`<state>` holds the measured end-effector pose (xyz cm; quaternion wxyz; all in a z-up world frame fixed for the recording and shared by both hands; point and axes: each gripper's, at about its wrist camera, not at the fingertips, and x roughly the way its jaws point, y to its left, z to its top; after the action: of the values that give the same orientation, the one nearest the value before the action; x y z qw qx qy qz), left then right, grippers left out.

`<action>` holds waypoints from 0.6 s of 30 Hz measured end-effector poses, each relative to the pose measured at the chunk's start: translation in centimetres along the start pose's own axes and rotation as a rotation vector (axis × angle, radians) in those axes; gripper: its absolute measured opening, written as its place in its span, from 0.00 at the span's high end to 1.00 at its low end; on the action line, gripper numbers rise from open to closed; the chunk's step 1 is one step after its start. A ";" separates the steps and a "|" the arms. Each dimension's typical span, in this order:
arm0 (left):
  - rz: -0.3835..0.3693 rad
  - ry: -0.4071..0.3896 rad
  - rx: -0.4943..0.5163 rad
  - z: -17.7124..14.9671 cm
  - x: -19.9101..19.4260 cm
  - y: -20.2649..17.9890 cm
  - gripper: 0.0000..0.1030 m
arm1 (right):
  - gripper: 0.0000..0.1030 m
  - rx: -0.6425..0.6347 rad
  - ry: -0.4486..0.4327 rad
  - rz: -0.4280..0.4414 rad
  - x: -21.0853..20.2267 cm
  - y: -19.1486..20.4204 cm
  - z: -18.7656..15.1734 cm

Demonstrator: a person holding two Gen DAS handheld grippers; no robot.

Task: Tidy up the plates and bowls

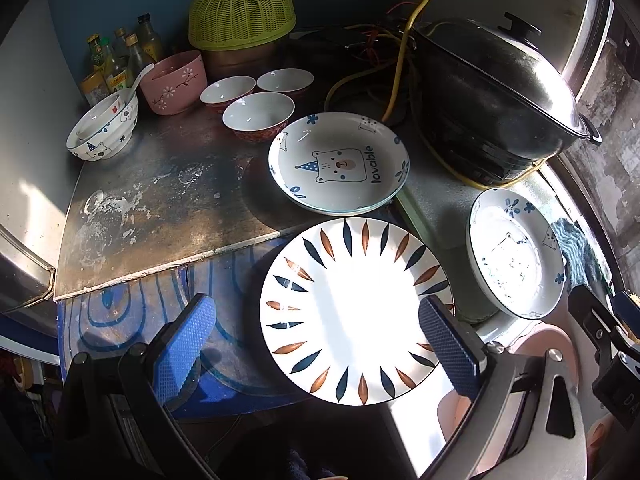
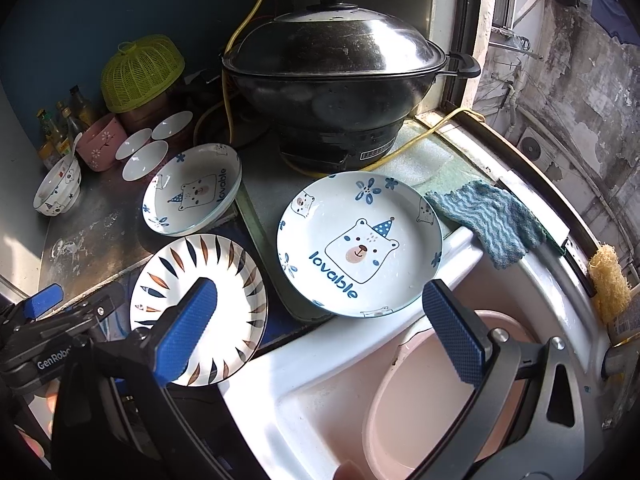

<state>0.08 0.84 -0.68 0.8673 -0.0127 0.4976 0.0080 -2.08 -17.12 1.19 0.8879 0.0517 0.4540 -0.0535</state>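
Observation:
A leaf-patterned plate (image 1: 356, 312) (image 2: 224, 280) lies at the counter's front edge. Two stacked bear plates (image 1: 338, 162) (image 2: 192, 190) sit behind it. Another bear plate (image 1: 516, 256) (image 2: 360, 244) rests by the sink. Three small red-and-white bowls (image 1: 258, 114) (image 2: 145, 160), a pink bowl (image 1: 174, 82) (image 2: 102, 142) and stacked bear bowls (image 1: 104, 128) (image 2: 56, 190) with a spoon stand at the back left. My left gripper (image 1: 316, 340) is open and empty above the leaf plate. My right gripper (image 2: 320, 328) is open and empty, in front of the single bear plate.
A large black lidded cooker (image 1: 496, 92) (image 2: 332, 92) with a yellow cable fills the back right. A green mesh food cover (image 1: 240, 14) (image 2: 140, 72) and bottles (image 1: 120, 60) stand at the back. A sink with a pink basin (image 2: 420, 400), a blue cloth (image 2: 488, 220) and a loofah (image 2: 608, 280) are on the right.

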 end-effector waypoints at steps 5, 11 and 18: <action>0.005 -0.007 -0.001 -0.1 0.0 0.4 0.01 | 0.00 0.002 0.007 -0.012 0.2 -0.4 0.0; -0.002 0.001 -0.017 -0.1 0.4 1.1 0.01 | 0.00 0.017 0.019 -0.025 0.7 -1.2 -0.4; -0.025 0.012 -0.017 -0.2 0.9 1.3 0.01 | 0.00 0.014 0.012 0.010 0.7 -1.3 -0.8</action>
<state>0.31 2.11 -1.59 0.8642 -0.0266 0.5024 0.0012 -2.47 -18.33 0.12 0.8851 0.0605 0.4585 -0.0519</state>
